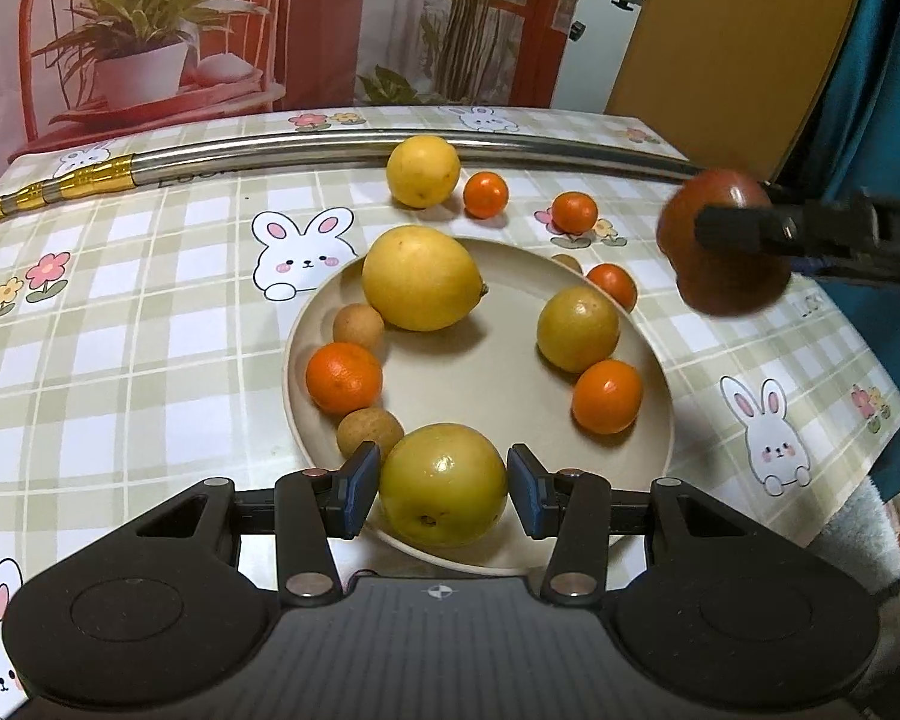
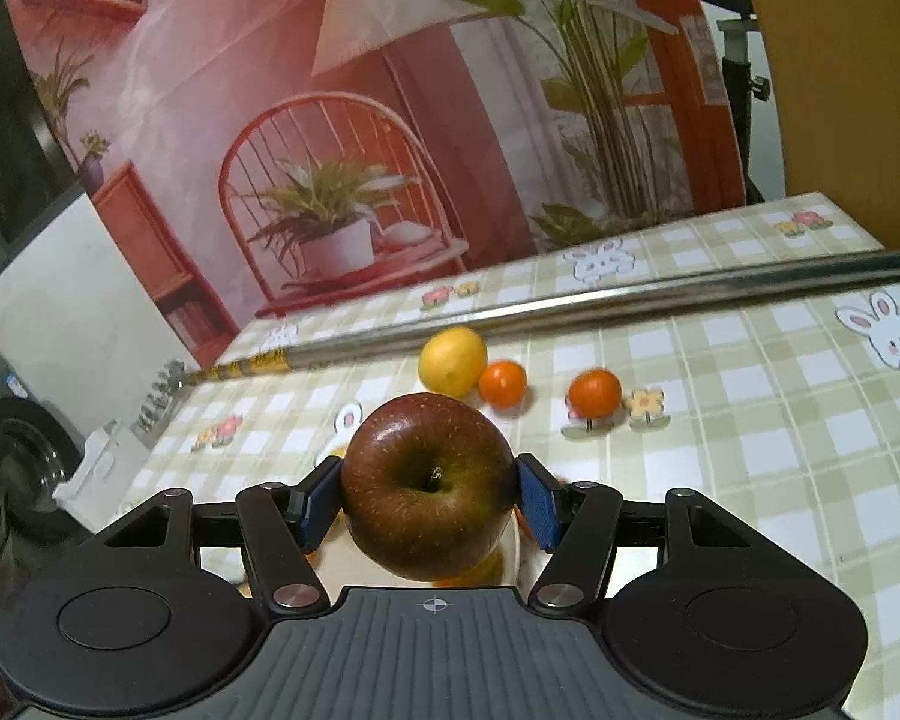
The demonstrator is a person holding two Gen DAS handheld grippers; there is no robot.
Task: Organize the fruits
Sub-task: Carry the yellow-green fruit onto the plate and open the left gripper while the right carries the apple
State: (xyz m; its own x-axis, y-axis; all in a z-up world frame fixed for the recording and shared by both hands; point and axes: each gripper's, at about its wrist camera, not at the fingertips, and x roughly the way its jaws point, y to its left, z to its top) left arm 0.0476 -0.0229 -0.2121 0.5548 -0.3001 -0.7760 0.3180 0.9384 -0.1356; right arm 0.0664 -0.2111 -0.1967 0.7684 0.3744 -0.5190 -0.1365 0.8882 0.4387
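Right claw [image 2: 429, 501] is gripping a dark red apple [image 2: 429, 483]; left claw [image 1: 443, 483] is bracketing a yellow-green round fruit [image 1: 443, 485] on the beige plate [image 1: 486, 384], contact unclear.

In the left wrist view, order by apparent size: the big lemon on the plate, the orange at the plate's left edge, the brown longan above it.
1. Big lemon
2. Orange
3. Longan

All three sit close together, so nearness hardly distorts this.

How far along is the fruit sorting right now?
Roughly two thirds through. Done: seven fruits sit on the plate. In hand: the right gripper holds an apple; the left gripper holds a yellow-green fruit over the plate. Left: a lemon and mandarins on the tablecloth.
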